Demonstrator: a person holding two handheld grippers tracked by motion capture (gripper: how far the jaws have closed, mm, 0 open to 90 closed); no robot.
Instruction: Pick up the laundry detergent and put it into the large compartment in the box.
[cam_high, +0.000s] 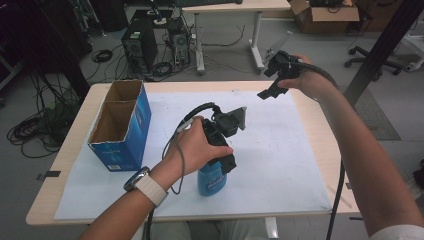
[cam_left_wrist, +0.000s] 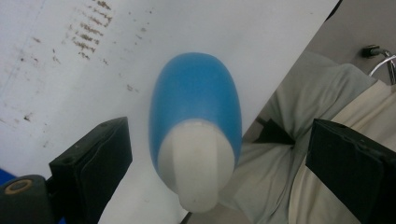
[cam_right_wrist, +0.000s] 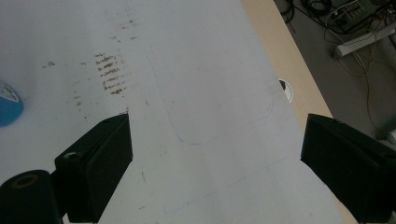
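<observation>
A blue bottle (cam_high: 210, 181) with a white cap stands on the white sheet near the table's front edge. My left gripper (cam_high: 221, 161) hangs over it, pointing down. In the left gripper view the bottle (cam_left_wrist: 196, 107) and its white cap (cam_left_wrist: 196, 175) sit between the two jaws, which stand wide apart and clear of it; the left gripper (cam_left_wrist: 217, 163) is open. My right gripper (cam_high: 270, 81) is raised over the table's far right corner, open and empty. In the right gripper view it (cam_right_wrist: 217, 163) looks down on bare sheet, with the bottle's edge (cam_right_wrist: 9, 106) at far left.
An open blue cardboard box (cam_high: 131, 131) with two compartments stands at the table's left. The white sheet (cam_high: 280, 150) covers most of the wooden table (cam_high: 320, 130) and bears brown smudges (cam_right_wrist: 109, 74). Computers and cables lie on the floor beyond.
</observation>
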